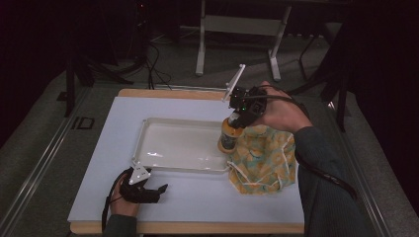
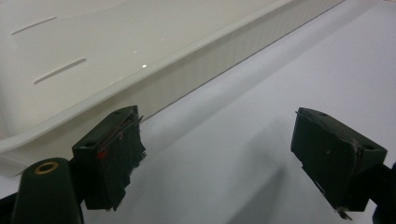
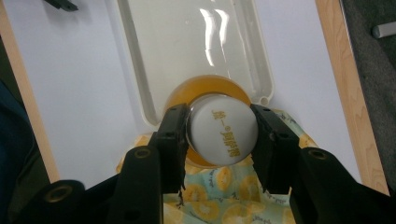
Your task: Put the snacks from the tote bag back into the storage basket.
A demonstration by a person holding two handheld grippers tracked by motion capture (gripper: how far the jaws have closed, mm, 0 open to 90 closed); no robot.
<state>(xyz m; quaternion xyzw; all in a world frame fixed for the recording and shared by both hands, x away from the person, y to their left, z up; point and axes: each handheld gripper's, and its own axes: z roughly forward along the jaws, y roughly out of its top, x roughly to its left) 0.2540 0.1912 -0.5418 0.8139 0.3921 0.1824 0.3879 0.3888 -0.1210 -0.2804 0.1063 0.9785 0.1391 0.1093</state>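
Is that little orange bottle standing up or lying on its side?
Upright. The bottle hangs with its white cap on top, clamped by the right gripper above the tray's corner beside the cloth.

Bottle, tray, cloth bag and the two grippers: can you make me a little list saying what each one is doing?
bottle: orange, white cap, gripped at the cap, above the tray's end
right gripper: shut on the bottle
tray: white, on the white board
cloth bag: yellow patterned, beside the tray
left gripper: open, holds nothing, near the tray's wall
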